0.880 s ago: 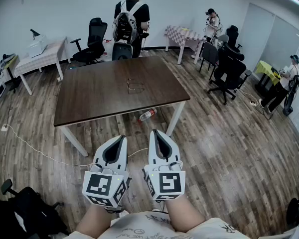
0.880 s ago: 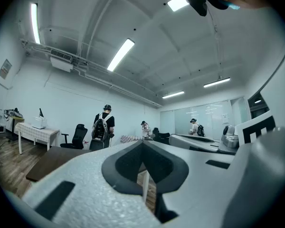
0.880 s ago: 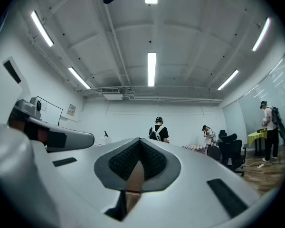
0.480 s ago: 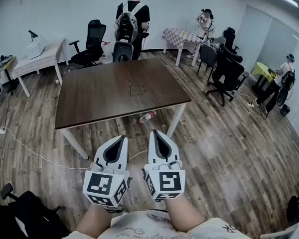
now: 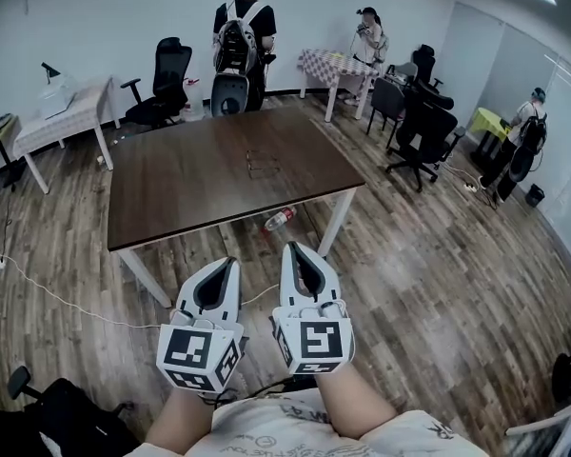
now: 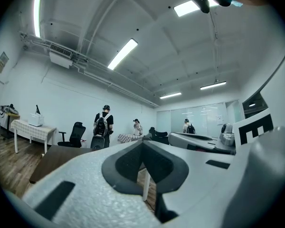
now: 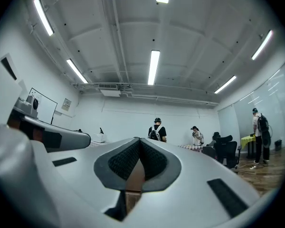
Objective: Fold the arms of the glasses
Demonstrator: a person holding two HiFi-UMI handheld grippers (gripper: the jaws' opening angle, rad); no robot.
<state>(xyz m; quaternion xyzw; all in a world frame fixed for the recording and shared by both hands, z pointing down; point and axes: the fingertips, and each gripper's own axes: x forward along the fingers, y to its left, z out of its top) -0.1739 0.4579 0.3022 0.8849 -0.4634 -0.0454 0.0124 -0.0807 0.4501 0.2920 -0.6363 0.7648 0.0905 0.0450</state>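
Note:
The glasses are a thin wire frame lying on the dark brown table, right of its middle and toward the far side. Their arms are too small to make out. My two grippers are held close to my body, well short of the table's near edge. In the head view the left gripper and the right gripper sit side by side over the wooden floor, both shut and empty. The left gripper and the right gripper each show their pads meeting at the tip, with nothing between them.
A plastic bottle lies on the floor under the table's near right corner. A white cable runs across the floor at the left. Office chairs stand at the right, a black chair base at bottom left. People stand at the back.
The head view has shifted a little, so the table and room sit slightly differently in the picture. Both grippers keep their place and stay shut.

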